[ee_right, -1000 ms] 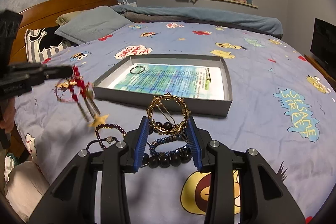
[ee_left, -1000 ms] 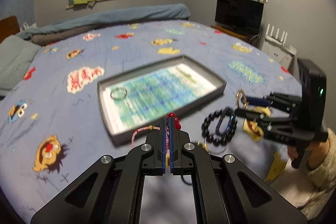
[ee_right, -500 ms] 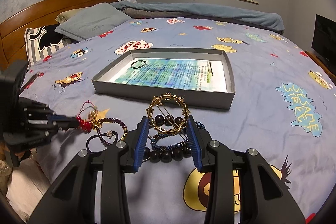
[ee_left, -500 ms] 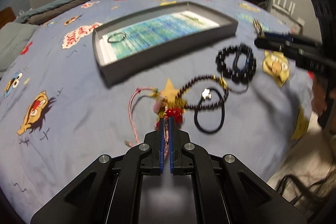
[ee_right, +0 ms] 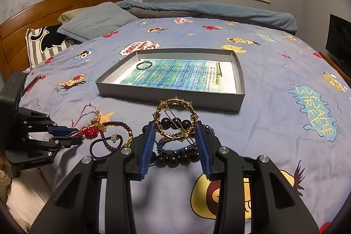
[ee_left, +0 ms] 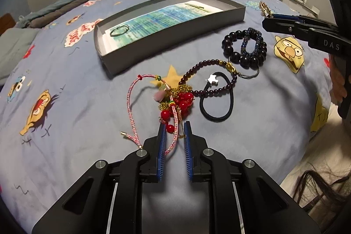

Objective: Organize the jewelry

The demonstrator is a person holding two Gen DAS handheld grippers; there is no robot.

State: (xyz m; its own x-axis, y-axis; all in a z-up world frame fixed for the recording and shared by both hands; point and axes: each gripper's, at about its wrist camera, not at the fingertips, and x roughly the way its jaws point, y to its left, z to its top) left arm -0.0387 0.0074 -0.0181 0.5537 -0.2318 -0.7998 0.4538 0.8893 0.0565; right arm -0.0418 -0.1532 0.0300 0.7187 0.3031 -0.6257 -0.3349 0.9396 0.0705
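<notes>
Left wrist view shows the left gripper [ee_left: 174, 131] pitched down at the bed's near edge, jaws opening around the pink cord bracelet [ee_left: 131, 111] and red bead cluster [ee_left: 183, 102], which lie slack on the bedspread [ee_left: 65, 124], apparently being released. The right gripper [ee_right: 175, 135] hovers level-ish, clamping the gold ring brooch [ee_right: 175, 118] upright, likely bound for the grey tray [ee_right: 240, 100] mid-bed.

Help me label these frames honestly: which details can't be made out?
- Printed sheet in the grey tray: text too small, both views.
- Red bead tangle: separate pieces indistinguishable, overlapping.
- Gold hoop in right tongs: left view shows only an edge.
</notes>
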